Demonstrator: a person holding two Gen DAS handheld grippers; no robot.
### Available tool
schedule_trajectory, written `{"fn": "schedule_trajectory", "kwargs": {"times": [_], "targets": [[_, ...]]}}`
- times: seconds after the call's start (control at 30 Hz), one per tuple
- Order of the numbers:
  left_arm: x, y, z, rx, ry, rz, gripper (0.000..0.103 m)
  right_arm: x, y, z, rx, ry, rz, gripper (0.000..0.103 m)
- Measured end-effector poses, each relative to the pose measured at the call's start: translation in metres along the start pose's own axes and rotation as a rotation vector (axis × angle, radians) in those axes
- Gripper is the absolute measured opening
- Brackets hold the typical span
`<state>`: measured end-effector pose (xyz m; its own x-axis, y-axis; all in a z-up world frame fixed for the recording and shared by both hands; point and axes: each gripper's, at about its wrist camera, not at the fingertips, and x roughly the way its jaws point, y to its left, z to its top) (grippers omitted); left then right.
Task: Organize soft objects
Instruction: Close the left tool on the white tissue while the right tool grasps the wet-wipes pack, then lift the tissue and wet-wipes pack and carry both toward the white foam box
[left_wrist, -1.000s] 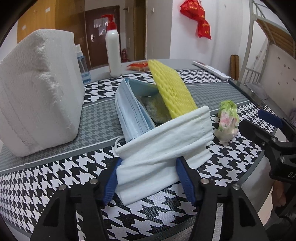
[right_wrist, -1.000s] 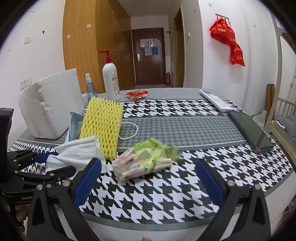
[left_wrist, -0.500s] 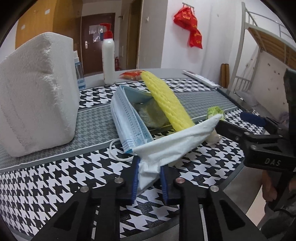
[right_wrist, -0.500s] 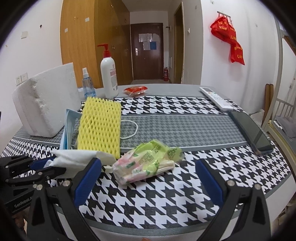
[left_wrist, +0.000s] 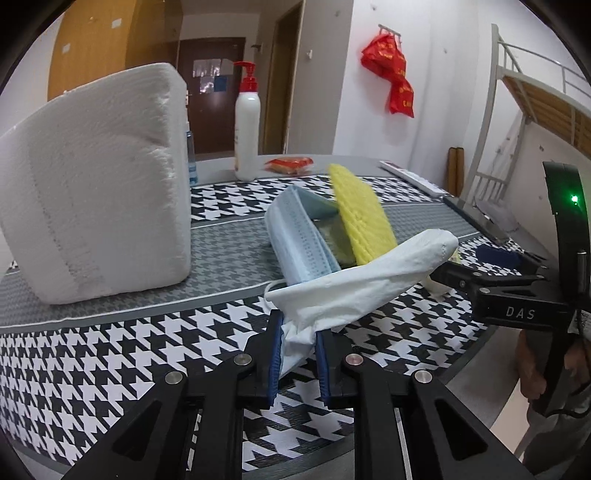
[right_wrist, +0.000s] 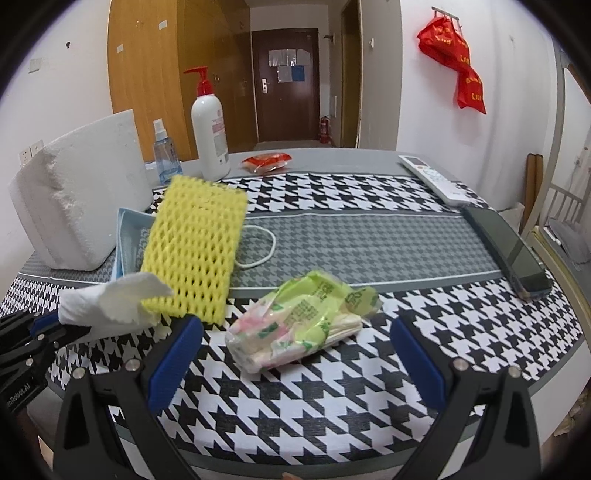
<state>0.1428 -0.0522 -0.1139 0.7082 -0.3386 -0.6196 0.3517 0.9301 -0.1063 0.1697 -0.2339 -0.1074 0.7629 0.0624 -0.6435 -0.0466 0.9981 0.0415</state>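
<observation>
My left gripper (left_wrist: 298, 360) is shut on a folded white cloth (left_wrist: 364, 282) and holds it lifted above the houndstooth table, its free end pointing right. The cloth also shows in the right wrist view (right_wrist: 110, 308), at the left. Behind it lie a blue face mask (left_wrist: 299, 236) and a yellow foam net (left_wrist: 360, 218), which leans on the mask. My right gripper (right_wrist: 295, 354) is open, with a green tissue packet (right_wrist: 299, 325) lying on the table between its fingers. The yellow net (right_wrist: 195, 247) is just left of the packet.
A big white foam block (left_wrist: 99, 177) stands at the left. A pump bottle (right_wrist: 210, 136), a small spray bottle (right_wrist: 166, 155) and a red snack bag (right_wrist: 267, 162) are at the back. A remote (right_wrist: 436, 179) and a phone (right_wrist: 506, 251) lie at the right.
My left gripper closed on the white cloth and lifted it off the table. The right gripper moved a little closer to the tissue packet and stayed open.
</observation>
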Motion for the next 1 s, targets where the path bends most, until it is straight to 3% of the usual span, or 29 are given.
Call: {"fn": "schedule_trajectory", "kwargs": {"times": [0.13, 0.47, 0.57, 1.0], "targets": [[0.0, -0.002, 0.0, 0.005, -0.008, -0.01, 0.018, 0.004, 0.003, 0.0, -0.01, 0.019, -0.019, 0.097], [0.001, -0.002, 0.0, 0.004, -0.008, -0.02, 0.018, 0.014, -0.005, -0.003, 0.029, 0.074, 0.002, 0.056], [0.0, -0.003, 0.0, 0.007, -0.016, -0.018, 0.018, 0.011, -0.004, -0.004, 0.023, 0.069, 0.012, 0.048], [-0.019, -0.004, -0.001, 0.0, -0.058, -0.013, 0.018, -0.018, -0.005, -0.004, 0.0, -0.006, -0.004, 0.045]]}}
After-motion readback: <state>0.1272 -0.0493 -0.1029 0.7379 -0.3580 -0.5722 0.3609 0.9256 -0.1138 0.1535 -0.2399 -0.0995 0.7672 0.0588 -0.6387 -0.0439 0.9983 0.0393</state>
